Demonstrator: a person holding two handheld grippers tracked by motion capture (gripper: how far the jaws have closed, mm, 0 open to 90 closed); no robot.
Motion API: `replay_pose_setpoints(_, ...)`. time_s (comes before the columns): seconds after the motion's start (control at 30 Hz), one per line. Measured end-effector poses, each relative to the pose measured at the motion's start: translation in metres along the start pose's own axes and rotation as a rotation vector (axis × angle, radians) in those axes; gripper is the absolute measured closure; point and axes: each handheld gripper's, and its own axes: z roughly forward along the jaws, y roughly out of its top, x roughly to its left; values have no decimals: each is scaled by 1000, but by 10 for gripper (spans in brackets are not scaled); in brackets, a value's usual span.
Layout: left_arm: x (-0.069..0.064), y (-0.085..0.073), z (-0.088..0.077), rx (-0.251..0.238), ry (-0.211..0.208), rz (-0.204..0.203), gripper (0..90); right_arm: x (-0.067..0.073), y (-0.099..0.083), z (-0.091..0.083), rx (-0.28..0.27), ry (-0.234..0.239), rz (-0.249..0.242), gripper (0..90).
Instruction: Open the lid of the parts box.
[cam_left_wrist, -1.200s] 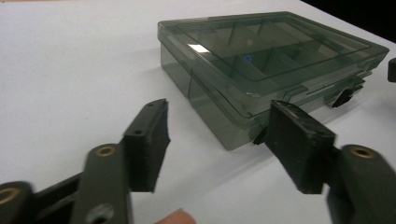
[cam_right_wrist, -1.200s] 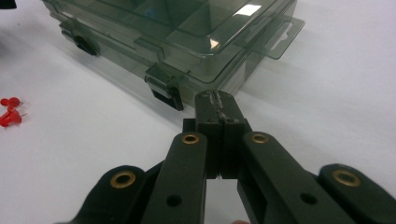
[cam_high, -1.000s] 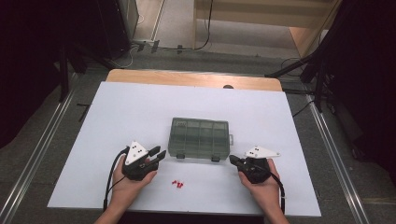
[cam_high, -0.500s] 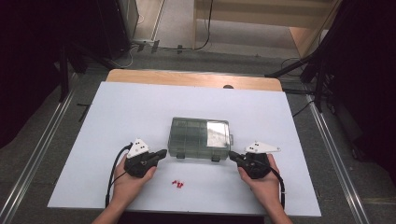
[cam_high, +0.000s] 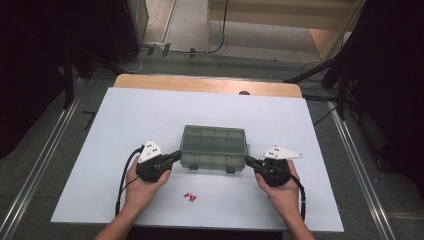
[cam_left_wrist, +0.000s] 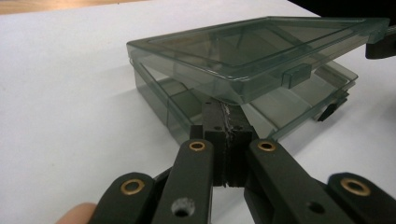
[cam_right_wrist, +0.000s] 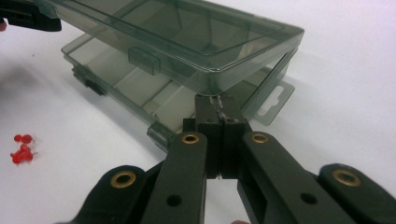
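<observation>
A translucent grey-green compartment box (cam_high: 214, 147) lies mid-table with its hinged lid (cam_left_wrist: 243, 51) tilted up off the base (cam_left_wrist: 163, 100). My left gripper (cam_high: 177, 155) is shut, its tips (cam_left_wrist: 223, 116) wedged under the lid's front left corner. My right gripper (cam_high: 248, 160) is also shut, tips (cam_right_wrist: 215, 109) tucked under the lid (cam_right_wrist: 187, 32) at the front right corner. Both lid latches hang free. The compartments I can see inside look empty. A few small red pins (cam_high: 190, 196) lie on the white table between my hands, also in the right gripper view (cam_right_wrist: 21, 149).
The white tabletop (cam_high: 150, 115) spreads around the box, with a wooden strip (cam_high: 200, 84) along its far edge. Metal rails run on the floor at both sides. Cables trail from each gripper toward the table's near edge.
Both grippers have moved in to the box's front corners. The lid, flat and shut a second ago, now stands lifted at its front edge.
</observation>
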Motion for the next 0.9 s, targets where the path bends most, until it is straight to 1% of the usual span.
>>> replay_pose_setpoints(0.07,-1,2,2,-3,7,10,894,0,2,0,-8,-2,3,900)
replay_pose_setpoints(0.13,-1,5,3,-14,10,1,893,-1,5,-1,-17,-2,4,900)
replay_pose_setpoints(0.23,-1,8,4,-12,11,-5,893,-3,8,-2,-28,-4,3,900)
replay_pose_setpoints(0.3,0,9,4,-12,10,-6,894,-3,10,-2,-35,-5,12,900)
replay_pose_setpoints(0.37,0,13,4,-21,9,-12,893,-4,11,-2,-42,-9,9,900)
replay_pose_setpoints(0.4,2,14,4,-19,9,-4,893,-4,12,-2,-43,-10,11,900)
replay_pose_setpoints(0.43,2,15,4,-27,12,-8,893,-4,13,-2,-45,-10,12,900)
replay_pose_setpoints(0.47,3,16,5,-30,12,-2,893,-5,13,-2,-51,-11,10,900)
replay_pose_setpoints(0.53,4,16,5,-40,3,12,891,-5,15,-1,-51,-14,10,900)
replay_pose_setpoints(0.67,7,16,6,-40,-2,14,886,-7,20,-1,-71,-13,17,900)
replay_pose_setpoints(0.73,8,17,6,-42,-6,22,884,-8,21,0,-72,-10,22,900)
replay_pose_setpoints(0.8,10,19,4,-56,1,27,794,-8,23,2,-74,-15,21,900)
replay_pose_setpoints(0.83,12,20,3,-58,3,23,781,-8,24,3,-74,-17,21,900)
replay_pose_setpoints(0.9,15,21,3,-65,21,29,701,-9,27,3,-75,-24,16,900)
